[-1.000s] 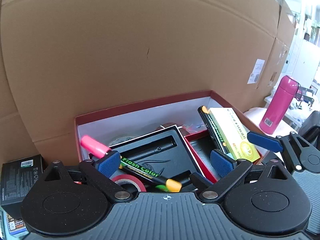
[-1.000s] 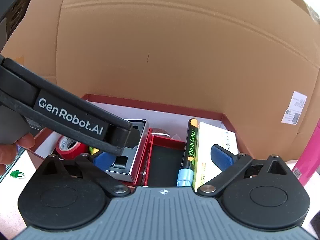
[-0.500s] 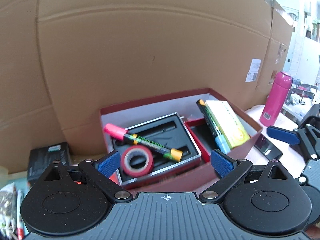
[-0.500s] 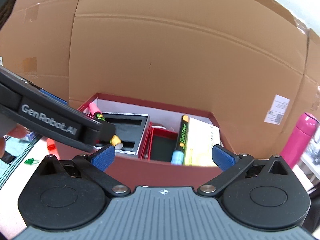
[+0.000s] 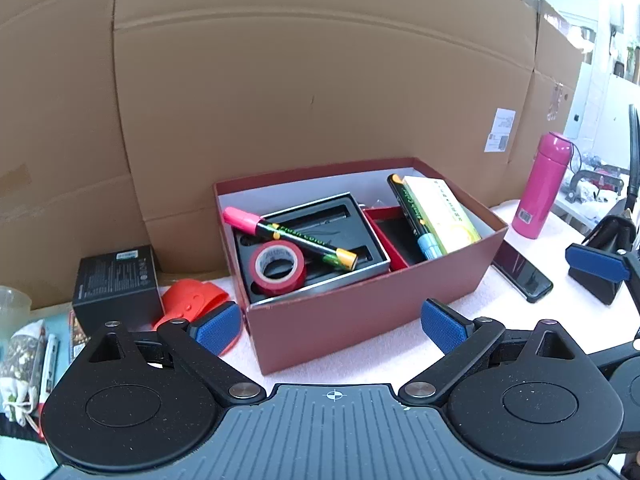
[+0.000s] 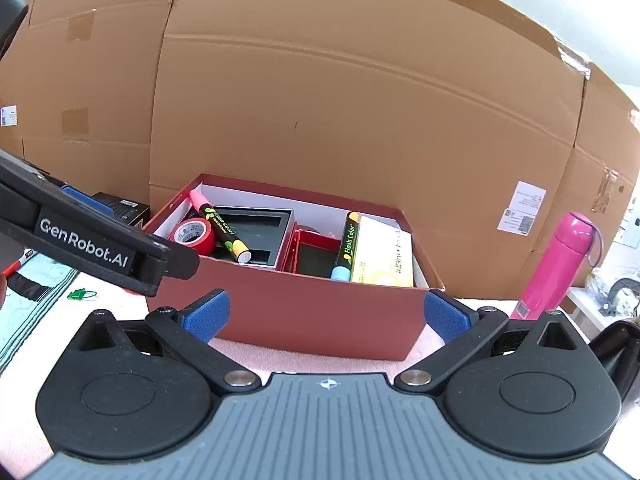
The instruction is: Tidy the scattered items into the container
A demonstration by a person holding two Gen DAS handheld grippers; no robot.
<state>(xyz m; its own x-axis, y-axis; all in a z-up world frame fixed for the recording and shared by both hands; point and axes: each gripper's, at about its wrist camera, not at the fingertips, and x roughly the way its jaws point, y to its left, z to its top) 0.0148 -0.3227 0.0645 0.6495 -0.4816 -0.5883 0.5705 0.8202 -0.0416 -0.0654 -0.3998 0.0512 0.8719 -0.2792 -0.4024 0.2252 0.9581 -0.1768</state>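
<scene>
A dark red box (image 5: 360,316) (image 6: 304,312) stands on the pink mat against a cardboard wall. Inside lie a pink-capped marker (image 5: 288,236) (image 6: 220,228), a red tape roll (image 5: 278,266) (image 6: 194,236), a blue-tipped marker (image 5: 414,216) (image 6: 346,246), a yellow booklet (image 5: 444,212) (image 6: 386,252) and black and red trays. My left gripper (image 5: 332,326) is open and empty, in front of the box's near wall. My right gripper (image 6: 326,316) is open and empty too, before the box's front. The left gripper's body crosses the right wrist view at the left.
Left of the box sit a small black carton (image 5: 116,284), an orange-red silicone piece (image 5: 192,304) and packets at the table's edge. A black phone (image 5: 522,272) and a pink bottle (image 5: 542,184) (image 6: 558,264) are at the right. A green clip (image 6: 82,294) lies on the mat.
Both grippers have pulled back and up from over the box. The pink-capped marker that sat by the left gripper's finger now lies in the box beside the tape roll.
</scene>
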